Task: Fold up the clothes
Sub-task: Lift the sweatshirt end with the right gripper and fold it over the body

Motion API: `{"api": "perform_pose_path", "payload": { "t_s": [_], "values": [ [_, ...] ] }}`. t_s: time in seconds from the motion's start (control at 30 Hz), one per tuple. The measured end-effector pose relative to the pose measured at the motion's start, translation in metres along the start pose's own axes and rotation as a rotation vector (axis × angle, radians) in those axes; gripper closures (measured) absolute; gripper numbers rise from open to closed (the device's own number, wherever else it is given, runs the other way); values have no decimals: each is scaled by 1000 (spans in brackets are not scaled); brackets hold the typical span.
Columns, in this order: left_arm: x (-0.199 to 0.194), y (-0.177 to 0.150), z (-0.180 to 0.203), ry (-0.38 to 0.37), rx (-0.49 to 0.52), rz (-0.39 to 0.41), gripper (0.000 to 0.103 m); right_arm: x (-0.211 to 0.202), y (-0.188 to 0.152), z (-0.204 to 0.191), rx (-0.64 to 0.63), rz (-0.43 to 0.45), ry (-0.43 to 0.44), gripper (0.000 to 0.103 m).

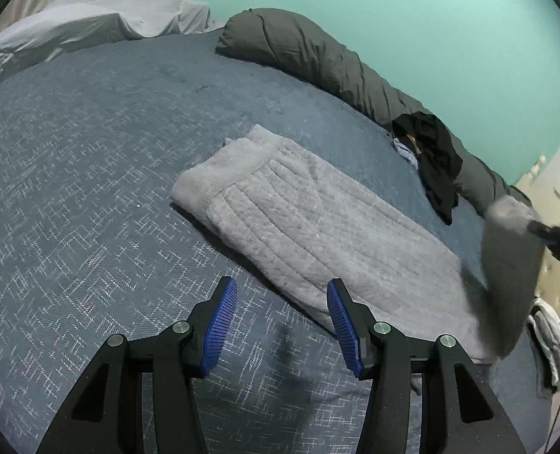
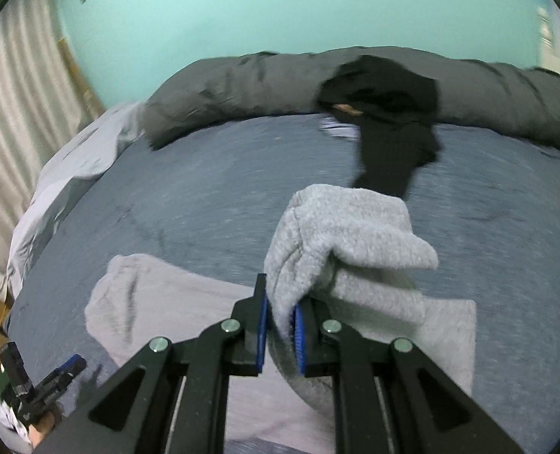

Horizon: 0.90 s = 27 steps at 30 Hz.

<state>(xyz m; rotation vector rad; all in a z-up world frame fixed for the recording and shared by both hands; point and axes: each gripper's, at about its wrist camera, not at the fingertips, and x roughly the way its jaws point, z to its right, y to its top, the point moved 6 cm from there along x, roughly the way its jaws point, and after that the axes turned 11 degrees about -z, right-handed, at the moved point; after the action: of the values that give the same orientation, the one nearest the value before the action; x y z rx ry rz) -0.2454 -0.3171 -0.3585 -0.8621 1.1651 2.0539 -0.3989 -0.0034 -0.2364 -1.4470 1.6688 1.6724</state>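
A light grey fleece garment [image 1: 299, 223] lies stretched across the blue patterned bedspread [image 1: 91, 174]. My left gripper [image 1: 282, 321] hovers open just above its near edge, nothing between the blue pads. My right gripper [image 2: 280, 335] is shut on one end of the grey fleece garment [image 2: 340, 234], which is lifted and bunched above the bed. In the left wrist view that raised end [image 1: 511, 265] hangs at the right, held by the right gripper [image 1: 537, 227]. The left gripper [image 2: 62, 372] shows at the lower left of the right wrist view.
A rolled dark grey duvet [image 1: 318, 53] runs along the teal wall. A black garment [image 1: 435, 159] lies heaped against it, also in the right wrist view [image 2: 389, 113]. White bedding [image 1: 91, 22] sits at the bed's far left. More clothes [image 1: 548, 340] hang at the right edge.
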Motion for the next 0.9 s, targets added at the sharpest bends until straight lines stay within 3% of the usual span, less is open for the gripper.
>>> {"api": "perform_pose_path", "payload": {
  "t_s": [0.27,0.57,0.63,0.73,0.87,0.9],
  "values": [
    [1,1,-12,0,-30,2,49,47,12,-97,-121,-23,24,92],
    [0,2,-22,-9,-62,6,49,135,-20,-183,-293,-153,-16,91],
    [0,2,-23,-9,-65,4,49,151,-31,-198,-331,-184,-11,88],
    [0,1,-24,-9,-71,4,49,163,-45,-215,-385,-236,68,79],
    [0,0,-23,-12,-71,2,49,156,-49,-222,-425,-231,145,53],
    [0,0,-22,-13,-70,2,49,151,-47,-221,-424,-220,159,53]
  ]
}}
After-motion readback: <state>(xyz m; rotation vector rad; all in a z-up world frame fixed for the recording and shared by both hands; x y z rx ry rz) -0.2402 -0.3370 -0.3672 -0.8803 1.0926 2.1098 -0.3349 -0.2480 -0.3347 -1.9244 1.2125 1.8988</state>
